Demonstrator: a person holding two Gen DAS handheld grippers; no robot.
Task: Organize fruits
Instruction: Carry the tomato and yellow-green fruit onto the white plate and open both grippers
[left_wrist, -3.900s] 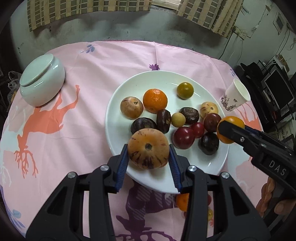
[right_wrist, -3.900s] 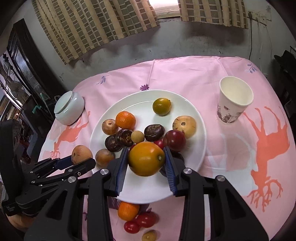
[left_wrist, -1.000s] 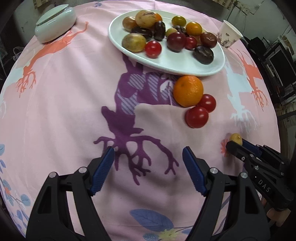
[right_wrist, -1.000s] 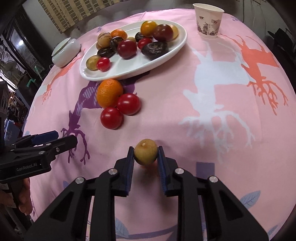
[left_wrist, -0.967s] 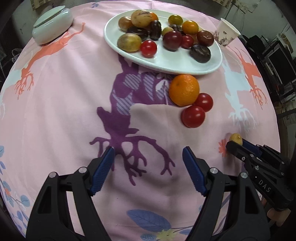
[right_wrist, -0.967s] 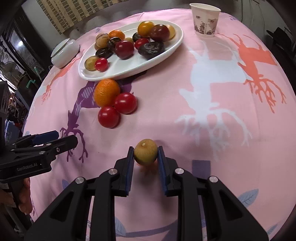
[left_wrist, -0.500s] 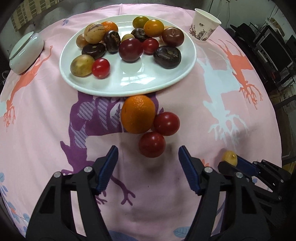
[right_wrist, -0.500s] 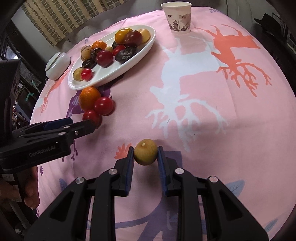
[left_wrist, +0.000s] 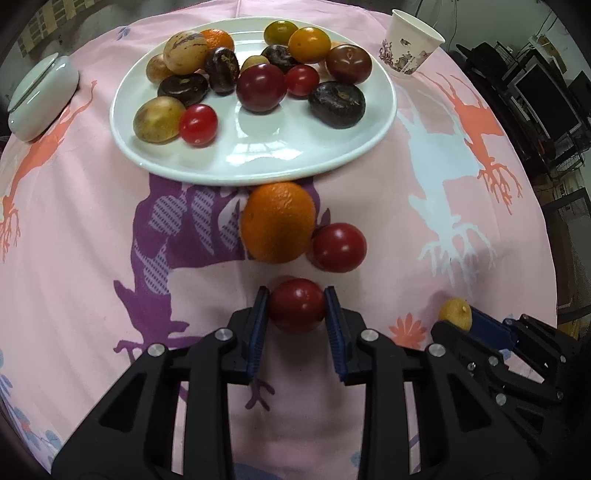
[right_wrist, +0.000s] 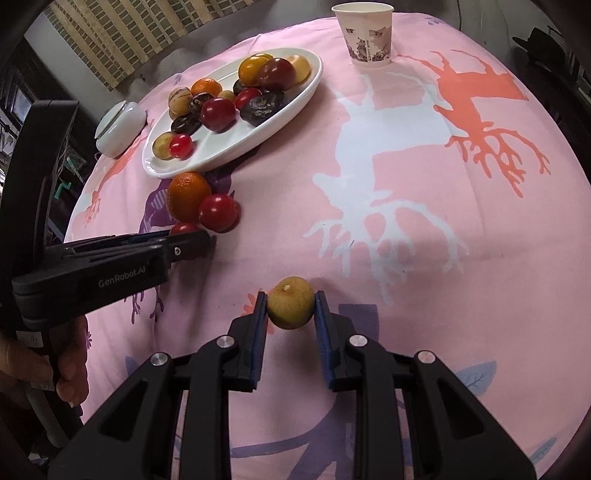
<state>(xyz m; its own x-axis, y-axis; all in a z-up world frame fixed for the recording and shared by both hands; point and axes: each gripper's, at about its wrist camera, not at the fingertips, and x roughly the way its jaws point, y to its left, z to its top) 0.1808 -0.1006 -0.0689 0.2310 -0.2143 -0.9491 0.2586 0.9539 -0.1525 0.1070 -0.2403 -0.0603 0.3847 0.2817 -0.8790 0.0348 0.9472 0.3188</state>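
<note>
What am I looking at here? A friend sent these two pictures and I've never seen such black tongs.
No robot: a person holds a two-finger gripper in each hand, each with a fisheye camera looking along its fingers. The left gripper has shut on a red tomato; the right gripper holds a small yellow-green fruit. On the pink tablecloth are a white plate of mixed fruit, an orange, another tomato, a paper cup and a lidded white jar.

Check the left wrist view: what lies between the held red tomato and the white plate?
The orange lies there, right below the white plate rim, with a second red tomato beside it; the left gripper clamps the held red tomato.
</note>
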